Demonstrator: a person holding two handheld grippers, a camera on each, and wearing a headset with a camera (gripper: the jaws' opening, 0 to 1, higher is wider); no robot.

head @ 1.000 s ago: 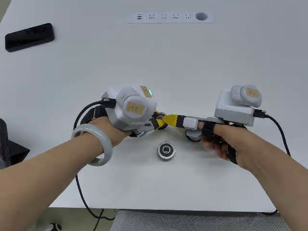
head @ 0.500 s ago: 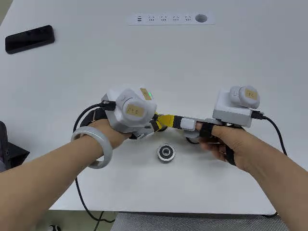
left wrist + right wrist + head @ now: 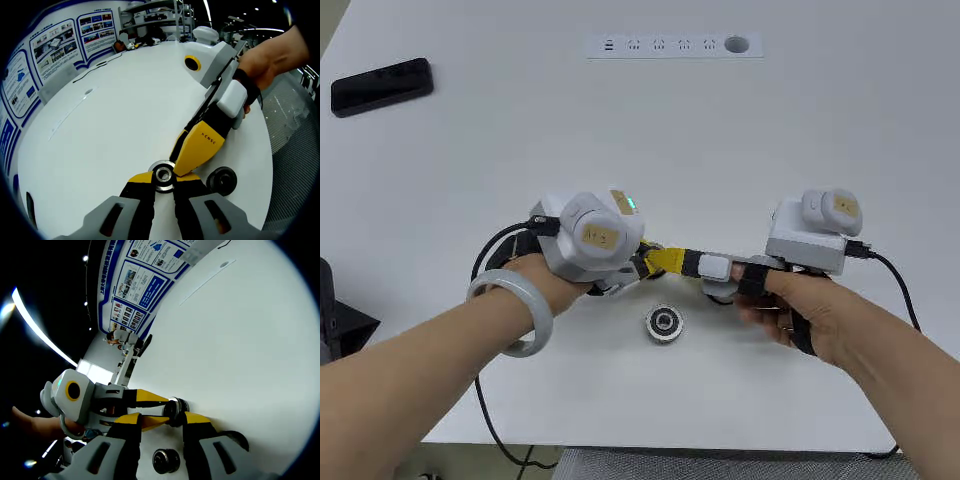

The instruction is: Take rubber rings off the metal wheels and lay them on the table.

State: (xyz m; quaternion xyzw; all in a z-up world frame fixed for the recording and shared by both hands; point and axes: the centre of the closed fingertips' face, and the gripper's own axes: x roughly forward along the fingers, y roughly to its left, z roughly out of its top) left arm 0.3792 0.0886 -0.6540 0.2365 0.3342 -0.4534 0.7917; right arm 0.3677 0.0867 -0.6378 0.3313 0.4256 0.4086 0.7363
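The metal wheel [image 3: 163, 176], dark-rimmed with a bright hub, is up off the white table [image 3: 770, 130], caught between the two tools; the left gripper [image 3: 164, 181] is clamped on it, a yellow-tipped jaw pressed to each side, and that shows plainly in the left gripper view; in the head view the grippers' bodies cover most of that wheel. The right gripper [image 3: 166, 418] reaches in from the opposite side; its own view has the wheel sitting between its jaws, against one of them, but whether it is actually pinching I cannot tell; the left gripper view shows one of its yellow jaws laid against the wheel's rim.

A second wheel [image 3: 664, 322] lies flat on the table just in front of the pair, nearer the person; a third wheel [image 3: 720, 288] sits half tucked under the right gripper's jaws, and the right gripper view gives just a dark edge of it.

Further out, the head view adds a pale bangle [image 3: 500, 277] on the left wrist, a black phone [image 3: 380, 85] at the far left and a white power strip [image 3: 665, 45] at the far edge; the gripper views show wall posters [image 3: 55, 47] beyond the table.
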